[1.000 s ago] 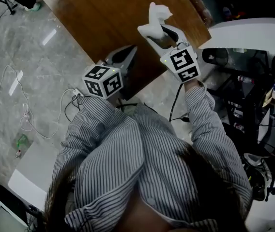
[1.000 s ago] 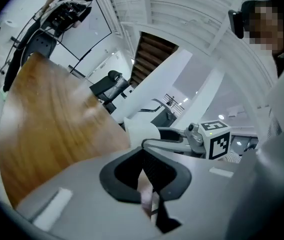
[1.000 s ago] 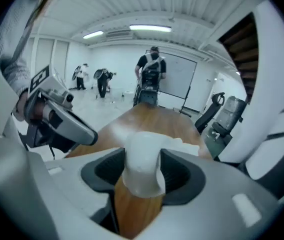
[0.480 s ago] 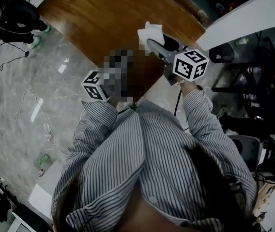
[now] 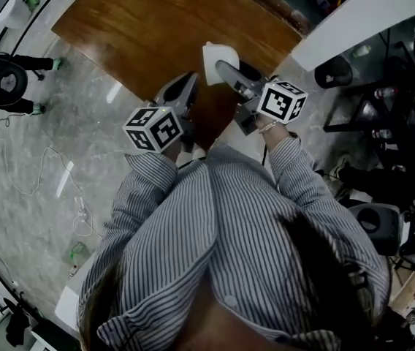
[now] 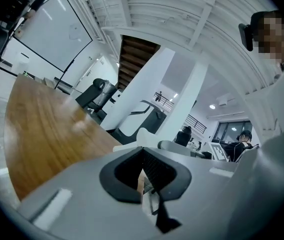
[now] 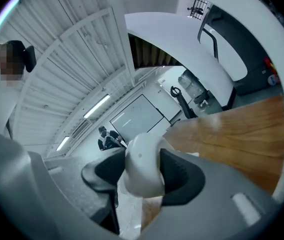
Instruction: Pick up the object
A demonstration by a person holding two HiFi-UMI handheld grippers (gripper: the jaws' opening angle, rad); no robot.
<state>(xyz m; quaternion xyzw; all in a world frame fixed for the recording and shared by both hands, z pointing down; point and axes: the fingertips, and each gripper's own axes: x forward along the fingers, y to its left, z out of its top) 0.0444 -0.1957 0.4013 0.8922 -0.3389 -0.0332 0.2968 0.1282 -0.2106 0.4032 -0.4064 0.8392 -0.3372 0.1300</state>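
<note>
The object (image 5: pixel 217 53) is a white, rounded plastic figure held up over the brown wooden table (image 5: pixel 149 28). My right gripper (image 5: pixel 227 67) is shut on it. In the right gripper view the white object (image 7: pixel 143 164) fills the gap between the two black pads (image 7: pixel 182 176), which press on both its sides. My left gripper (image 5: pixel 184 86) hangs at the table's near edge, left of the right one. In the left gripper view its black pads (image 6: pixel 159 171) meet with nothing between them. The object's far end is hidden from the right gripper view.
Grey marbled floor (image 5: pixel 69 137) with loose white cables (image 5: pixel 76 210) lies left of the table. A black office chair (image 5: pixel 3 82) stands at the far left. A white desk (image 5: pixel 353 13) and dark clutter and chairs (image 5: pixel 383 123) sit to the right.
The right gripper, still holding the white object, has come lower and nearer the left gripper over the table. The head view has swung, showing more floor at the left. The left gripper stays shut.
</note>
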